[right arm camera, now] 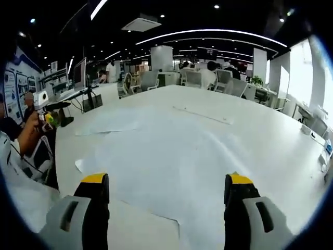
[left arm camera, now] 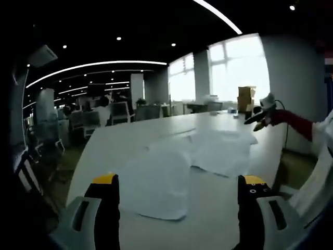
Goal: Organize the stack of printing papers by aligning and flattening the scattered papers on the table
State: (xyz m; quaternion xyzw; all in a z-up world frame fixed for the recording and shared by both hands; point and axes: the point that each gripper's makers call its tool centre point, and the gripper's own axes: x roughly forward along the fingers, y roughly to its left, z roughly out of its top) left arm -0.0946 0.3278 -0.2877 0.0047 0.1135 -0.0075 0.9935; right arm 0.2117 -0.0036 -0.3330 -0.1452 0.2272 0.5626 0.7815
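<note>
White printing papers lie scattered and overlapping on a long white table [left arm camera: 109,140]. In the left gripper view one sheet [left arm camera: 156,182] lies just ahead of my left gripper [left arm camera: 178,182], and more sheets [left arm camera: 221,148] spread beyond it to the right. My left gripper is open above the table with nothing between its jaws. In the right gripper view a wide spread of sheets [right arm camera: 171,156] lies under my open right gripper [right arm camera: 166,179], with single sheets [right arm camera: 106,127] off to the left. The right gripper [left arm camera: 263,113] also hangs over the table's far right side.
Cardboard boxes [left arm camera: 246,98] stand at the table's far end by the windows. Office chairs [right arm camera: 192,78] and seated people line the far side. The left gripper [right arm camera: 52,112] and a person's hand [right arm camera: 28,133] sit at the table's left edge. A thin strip [right arm camera: 203,114] lies mid-table.
</note>
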